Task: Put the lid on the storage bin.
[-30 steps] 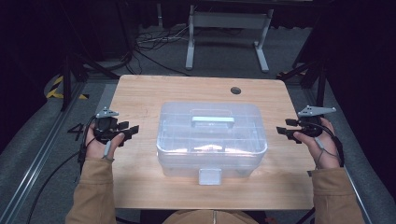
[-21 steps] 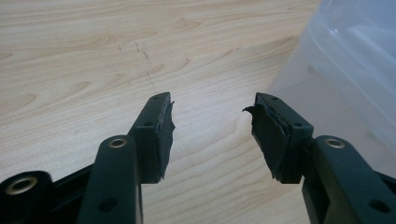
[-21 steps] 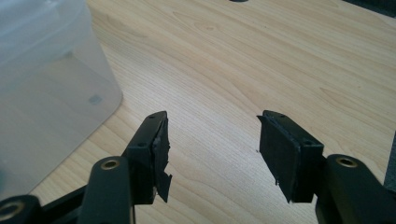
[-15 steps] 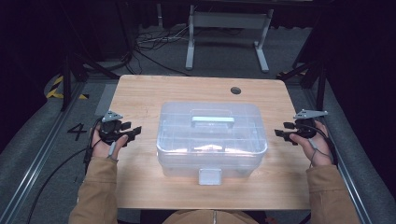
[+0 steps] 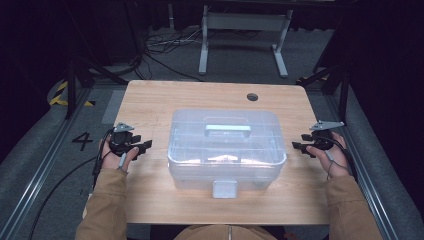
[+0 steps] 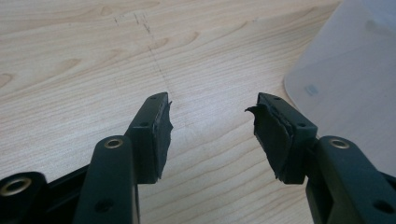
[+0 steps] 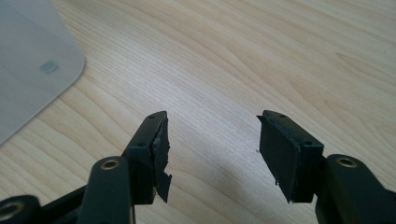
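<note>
A clear plastic box (image 5: 227, 150) sits mid-bench (image 5: 150, 100). The left tongs (image 5: 142, 146), jaws just widening, and right tongs (image 5: 299, 148) flank it, both open and empty.

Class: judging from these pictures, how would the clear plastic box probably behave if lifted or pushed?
The clear plastic box looks stiff-walled and probably light, seeming almost empty. Its broad flat base suggests sliding, not tipping, on the wooden table. Its smooth plastic may slip; the handle looks safer.

I see a table (image 5: 150, 100) of pale, matt wood with fine grain, a box (image 5: 226, 145) of clear, smooth plastic, and matt black gripper pads (image 6: 271, 135)
</note>
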Action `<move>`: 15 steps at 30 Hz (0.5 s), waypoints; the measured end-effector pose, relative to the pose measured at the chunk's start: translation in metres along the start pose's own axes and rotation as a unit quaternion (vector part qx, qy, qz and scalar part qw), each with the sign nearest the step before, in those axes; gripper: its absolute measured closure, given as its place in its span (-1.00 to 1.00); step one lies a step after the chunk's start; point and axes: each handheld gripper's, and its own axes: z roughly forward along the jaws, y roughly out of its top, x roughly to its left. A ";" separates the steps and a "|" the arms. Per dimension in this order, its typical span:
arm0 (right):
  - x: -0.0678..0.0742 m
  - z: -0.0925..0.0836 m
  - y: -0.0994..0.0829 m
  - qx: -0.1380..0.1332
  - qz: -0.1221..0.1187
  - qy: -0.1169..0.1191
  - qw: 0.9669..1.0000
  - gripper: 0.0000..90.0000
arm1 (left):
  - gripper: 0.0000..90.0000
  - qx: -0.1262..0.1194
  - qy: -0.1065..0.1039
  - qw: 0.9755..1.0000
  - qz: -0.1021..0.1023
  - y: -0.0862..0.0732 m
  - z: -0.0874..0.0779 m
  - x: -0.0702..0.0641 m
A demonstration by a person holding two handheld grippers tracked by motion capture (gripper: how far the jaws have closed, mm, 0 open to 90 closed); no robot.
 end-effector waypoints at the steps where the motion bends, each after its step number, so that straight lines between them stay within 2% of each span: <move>1: 0.000 0.001 -0.001 0.000 0.002 -0.001 1.000 -0.05 | 0.02 0.003 0.000 1.000 0.001 0.000 0.001 0.000; 7: 0.000 0.011 -0.006 0.014 0.004 0.005 1.000 -0.07 | -0.02 0.024 -0.001 1.000 0.007 -0.004 0.008 0.002; 15: 0.002 0.018 -0.010 0.021 0.001 0.005 1.000 -0.07 | -0.05 0.043 -0.003 0.999 0.016 -0.007 0.014 0.002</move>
